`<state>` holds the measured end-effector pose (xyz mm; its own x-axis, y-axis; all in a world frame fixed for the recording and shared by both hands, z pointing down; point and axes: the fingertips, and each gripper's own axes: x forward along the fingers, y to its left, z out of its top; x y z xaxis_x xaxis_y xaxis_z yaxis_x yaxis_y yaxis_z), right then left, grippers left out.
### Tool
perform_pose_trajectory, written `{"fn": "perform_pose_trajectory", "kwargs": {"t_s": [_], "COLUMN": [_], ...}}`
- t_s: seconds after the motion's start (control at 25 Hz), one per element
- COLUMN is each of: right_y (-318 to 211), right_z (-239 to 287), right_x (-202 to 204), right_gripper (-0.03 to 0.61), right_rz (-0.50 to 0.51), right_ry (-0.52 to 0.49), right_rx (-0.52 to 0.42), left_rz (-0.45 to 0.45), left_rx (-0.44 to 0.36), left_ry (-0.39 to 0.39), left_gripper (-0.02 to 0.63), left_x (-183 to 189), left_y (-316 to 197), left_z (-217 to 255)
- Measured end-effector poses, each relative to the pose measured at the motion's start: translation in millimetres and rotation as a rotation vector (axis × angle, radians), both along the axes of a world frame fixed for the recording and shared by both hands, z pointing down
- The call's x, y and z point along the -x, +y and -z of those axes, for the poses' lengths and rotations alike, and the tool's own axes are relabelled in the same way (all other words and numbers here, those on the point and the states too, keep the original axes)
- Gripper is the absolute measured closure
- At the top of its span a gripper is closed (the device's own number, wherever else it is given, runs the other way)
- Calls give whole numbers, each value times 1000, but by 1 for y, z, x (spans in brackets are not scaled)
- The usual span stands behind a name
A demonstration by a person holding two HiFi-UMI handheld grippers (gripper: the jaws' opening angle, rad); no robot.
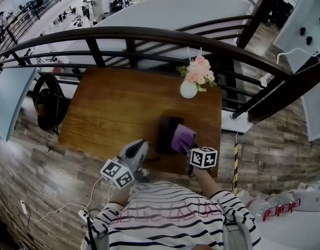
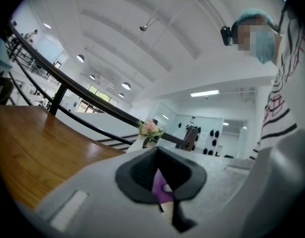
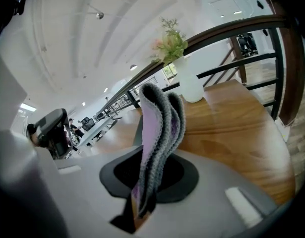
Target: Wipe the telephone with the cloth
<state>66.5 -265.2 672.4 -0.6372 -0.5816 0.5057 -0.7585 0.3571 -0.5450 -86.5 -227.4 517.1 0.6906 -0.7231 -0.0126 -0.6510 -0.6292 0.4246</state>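
Note:
A black telephone lies near the front right of the wooden table. A folded purple-and-grey cloth lies draped over the phone's right side, and my right gripper is shut on it. In the right gripper view the cloth stands up out of the closed jaws of that gripper. My left gripper hovers just left of the phone, jaws together and holding nothing. In the left gripper view, a sliver of purple cloth shows beyond the left gripper.
A white vase of pink flowers stands at the table's back right, also visible as the vase in the right gripper view. A dark curved railing runs behind the table. A black chair stands at the left end.

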Motion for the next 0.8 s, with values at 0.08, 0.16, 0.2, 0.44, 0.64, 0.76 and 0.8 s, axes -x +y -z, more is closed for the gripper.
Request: {"fn": "perform_pose_trajectory", "kwargs": {"t_s": [0.08, 0.16, 0.2, 0.44, 0.64, 0.76, 0.8], "right_y": [2, 5, 7, 19, 20, 22, 22], "right_z": [5, 6, 5, -14, -34, -39, -40], "right_x": [22, 47, 60, 114, 115, 105, 101], "right_gripper": [529, 529, 529, 529, 529, 529, 528], "right_rz": [53, 111, 140, 249, 257, 242, 233], "right_ry": [-19, -35, -40, -25, 39, 50, 51], "right_rx": [-13, -16, -13, 15, 46, 59, 62], "left_rz": [13, 30, 41, 114, 130, 111, 100], "left_rx": [0, 2, 4, 12, 22, 25, 25], "left_ry": [-2, -4, -4, -13, -16, -17, -17], "left_gripper": [614, 614, 614, 614, 614, 614, 614], "left_x": [5, 12, 16, 43, 53, 47, 43], "left_y": [1, 3, 4, 16, 21, 18, 16], "left_z": [-1, -2, -3, -1, -2, -4, -4]}}
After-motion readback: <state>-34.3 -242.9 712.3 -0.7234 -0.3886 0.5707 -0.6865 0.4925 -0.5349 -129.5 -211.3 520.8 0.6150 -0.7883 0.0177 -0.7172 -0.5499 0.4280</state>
